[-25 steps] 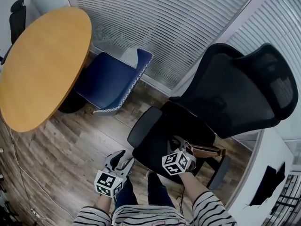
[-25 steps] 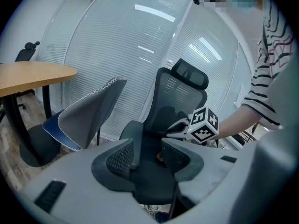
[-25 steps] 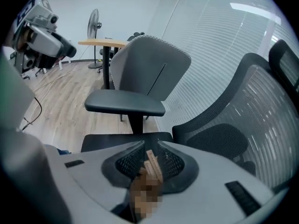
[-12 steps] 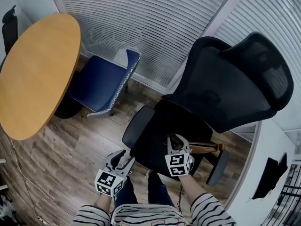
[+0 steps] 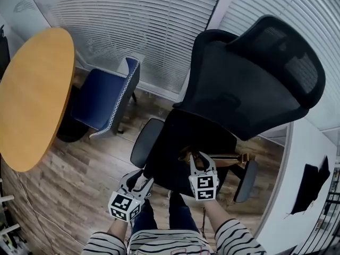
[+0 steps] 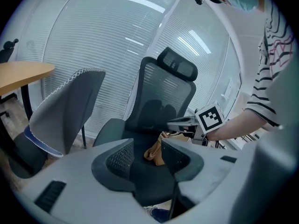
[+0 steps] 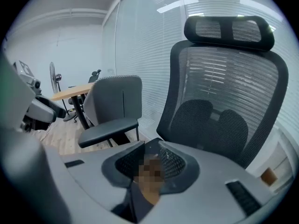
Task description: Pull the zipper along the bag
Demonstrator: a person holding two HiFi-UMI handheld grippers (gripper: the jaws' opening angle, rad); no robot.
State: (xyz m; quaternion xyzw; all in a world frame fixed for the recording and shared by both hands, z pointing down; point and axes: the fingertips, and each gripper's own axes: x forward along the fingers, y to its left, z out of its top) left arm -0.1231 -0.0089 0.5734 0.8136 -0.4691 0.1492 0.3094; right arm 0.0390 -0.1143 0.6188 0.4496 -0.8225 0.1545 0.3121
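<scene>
The tan bag (image 5: pixel 226 157) lies on the seat (image 5: pixel 175 137) of a black office chair (image 5: pixel 249 84), toward the seat's right edge in the head view, one end reaching toward the right armrest (image 5: pixel 245 180). The right gripper (image 5: pixel 200 157) hangs over the bag's left end; its fingers stand apart, the bag showing in the gap, and the left gripper view shows them just above it. The left gripper (image 5: pixel 139 178) is at the seat's front edge, beside the left armrest (image 5: pixel 142 149), well apart from the bag, its fingers open on nothing. Striped sleeves (image 5: pixel 236 238) lead to both. A blue chair (image 5: pixel 101 102) and a round wooden table (image 5: pixel 32 100) stand to the left on a wood-plank floor (image 5: pixel 69 179). White blinds (image 5: pixel 133 31) run behind the chairs.
</scene>
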